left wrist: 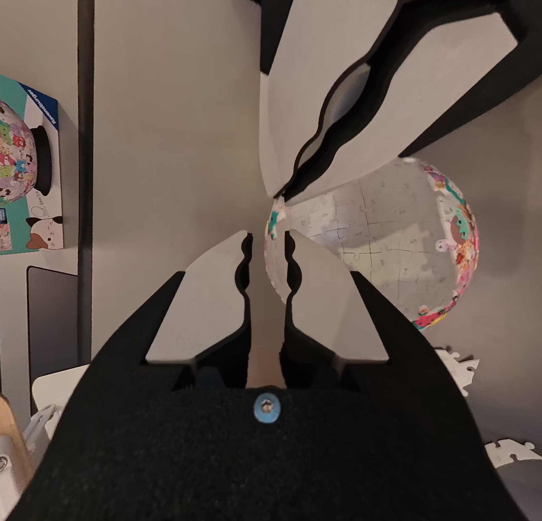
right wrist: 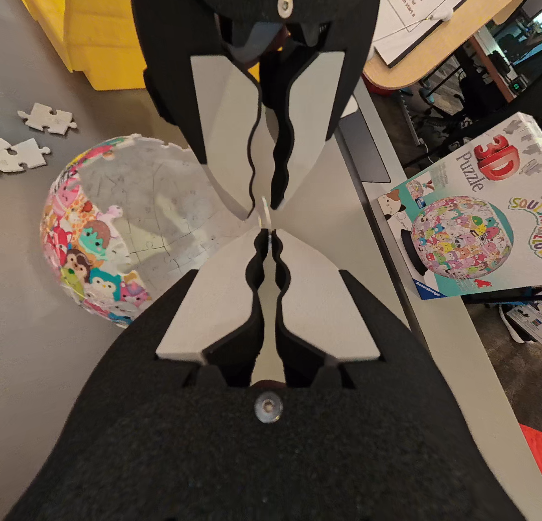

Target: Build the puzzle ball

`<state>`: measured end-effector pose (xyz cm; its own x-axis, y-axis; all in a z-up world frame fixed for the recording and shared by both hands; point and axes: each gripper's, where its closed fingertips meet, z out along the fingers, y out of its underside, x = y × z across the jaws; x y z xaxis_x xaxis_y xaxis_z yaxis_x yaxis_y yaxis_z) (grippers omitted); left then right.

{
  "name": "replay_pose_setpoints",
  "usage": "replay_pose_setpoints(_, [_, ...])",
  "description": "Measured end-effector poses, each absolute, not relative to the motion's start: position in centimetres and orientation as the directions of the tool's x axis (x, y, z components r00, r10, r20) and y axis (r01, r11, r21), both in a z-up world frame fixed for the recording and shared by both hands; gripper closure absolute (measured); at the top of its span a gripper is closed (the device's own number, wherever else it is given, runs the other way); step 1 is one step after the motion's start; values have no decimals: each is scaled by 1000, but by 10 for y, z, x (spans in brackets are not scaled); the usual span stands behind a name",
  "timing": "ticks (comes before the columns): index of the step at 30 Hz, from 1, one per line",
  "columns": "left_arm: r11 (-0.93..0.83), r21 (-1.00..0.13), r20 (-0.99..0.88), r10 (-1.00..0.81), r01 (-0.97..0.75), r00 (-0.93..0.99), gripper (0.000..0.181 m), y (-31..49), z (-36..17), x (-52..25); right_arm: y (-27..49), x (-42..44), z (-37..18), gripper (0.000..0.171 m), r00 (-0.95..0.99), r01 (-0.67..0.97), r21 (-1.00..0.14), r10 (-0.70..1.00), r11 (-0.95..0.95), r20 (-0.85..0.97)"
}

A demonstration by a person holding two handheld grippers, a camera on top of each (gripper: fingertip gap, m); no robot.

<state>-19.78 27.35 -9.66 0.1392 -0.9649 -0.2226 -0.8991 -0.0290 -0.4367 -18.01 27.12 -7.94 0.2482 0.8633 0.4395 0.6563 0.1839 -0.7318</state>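
Right gripper [right wrist: 268, 237] fingers pinched on curved puzzle piece [right wrist: 264, 213], held edge-on. Left gripper [left wrist: 267, 237] fingers narrowly parted, tips flanking same piece. Half-built puzzle ball [right wrist: 123, 222] lies on grey surface [right wrist: 44, 360] beside them, hollow side facing grippers.

Warm, fairly dim indoor light is seen in both views. Soft shadows are cast inside the puzzle ball [right wrist: 140, 210]. Straight edges are bowed by wide-angle distortion, and slight blur is noticed.
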Motion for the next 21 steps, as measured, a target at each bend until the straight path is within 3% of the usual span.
replay_pose_setpoints(21, [23, -370, -287, -954, -929, 90, 165, 276, -110, -189, 274, -180, -89, 169, 231, 692, -697, 856, 189, 462])
